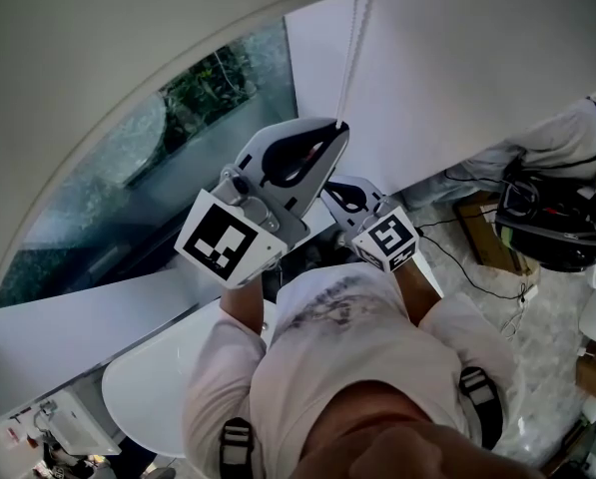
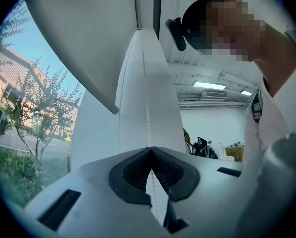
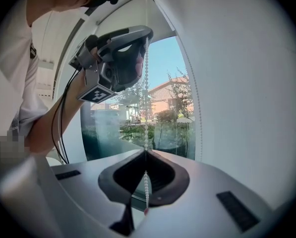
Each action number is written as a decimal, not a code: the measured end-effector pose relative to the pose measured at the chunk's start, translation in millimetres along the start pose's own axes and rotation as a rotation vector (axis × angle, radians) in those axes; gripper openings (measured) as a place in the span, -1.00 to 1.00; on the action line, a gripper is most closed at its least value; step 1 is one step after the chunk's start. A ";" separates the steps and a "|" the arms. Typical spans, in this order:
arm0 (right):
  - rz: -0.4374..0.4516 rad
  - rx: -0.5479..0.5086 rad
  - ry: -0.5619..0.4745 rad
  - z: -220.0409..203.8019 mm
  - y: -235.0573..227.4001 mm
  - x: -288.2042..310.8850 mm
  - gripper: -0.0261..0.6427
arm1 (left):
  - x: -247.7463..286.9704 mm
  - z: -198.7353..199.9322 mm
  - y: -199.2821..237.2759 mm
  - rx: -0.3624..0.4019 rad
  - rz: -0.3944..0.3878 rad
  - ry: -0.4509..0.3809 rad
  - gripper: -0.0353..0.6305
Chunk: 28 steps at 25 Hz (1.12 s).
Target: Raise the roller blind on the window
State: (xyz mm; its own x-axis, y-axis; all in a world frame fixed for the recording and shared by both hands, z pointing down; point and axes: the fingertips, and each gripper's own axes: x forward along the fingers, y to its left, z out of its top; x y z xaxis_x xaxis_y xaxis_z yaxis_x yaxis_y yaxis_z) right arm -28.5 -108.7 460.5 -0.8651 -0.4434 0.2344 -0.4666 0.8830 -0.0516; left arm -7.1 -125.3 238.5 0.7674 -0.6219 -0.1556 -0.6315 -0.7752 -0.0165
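At the left of the head view, the window pane (image 1: 128, 178) shows trees and a street outside. In the left gripper view the roller blind (image 2: 83, 38) hangs over the upper glass, and its bottom bar (image 2: 105, 103) leaves the pane below it bare.

The left gripper (image 1: 337, 125) is the higher of the two, with its marker cube (image 1: 226, 238) towards the camera. Its jaws are pressed together on the bead chain (image 2: 147, 83). The chain comes down into the point where the pads meet and shows again in the gap beneath them.

The chain (image 1: 355, 38) drops from the top of the head view straight to that gripper's tips.

Just below and a little to the right sits the right gripper (image 1: 349, 196), partly behind the left one. In its own view its jaws (image 3: 146, 151) are also closed tight on the same chain (image 3: 146, 83), a short way under the left gripper (image 3: 147, 33). The chain's loose end hangs out below the pads and finishes in a small reddish piece (image 3: 146, 211).

The white blind fabric (image 1: 477, 68) fills the right of the head view
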 end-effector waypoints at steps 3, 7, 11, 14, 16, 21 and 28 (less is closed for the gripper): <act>0.000 -0.001 0.033 -11.6 1.0 0.5 -0.74 | -1.8 -11.7 -3.1 -0.016 -0.003 0.024 -0.87; -0.001 0.016 0.060 -26.9 0.2 0.5 -0.74 | -7.6 -25.0 1.6 -0.041 0.008 0.008 -0.87; 0.000 0.020 0.085 -37.2 1.0 6.2 -0.74 | -14.2 -36.4 4.6 -0.053 0.009 0.014 -0.87; 0.000 0.025 0.113 -48.0 3.7 9.5 -0.74 | -17.5 -47.5 3.4 -0.072 0.010 0.031 -0.87; 0.001 0.034 0.129 -55.7 4.1 10.7 -0.74 | -18.9 -55.2 3.9 -0.092 0.011 0.038 -0.87; 0.002 0.061 0.155 -72.4 0.8 11.5 -0.74 | -20.4 -72.9 6.3 -0.135 0.024 0.050 -0.87; 0.008 0.081 0.198 -97.4 2.4 14.4 -0.74 | -24.8 -97.7 2.6 -0.168 0.028 0.073 -0.87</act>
State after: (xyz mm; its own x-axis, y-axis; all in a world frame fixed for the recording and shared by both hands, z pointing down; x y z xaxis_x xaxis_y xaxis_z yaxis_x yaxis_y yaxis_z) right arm -24.2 -97.9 558.3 -0.8195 -0.3907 0.4193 -0.4800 0.8676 -0.1299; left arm -17.0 -122.7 338.8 0.7595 -0.6454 -0.0812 -0.6304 -0.7610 0.1531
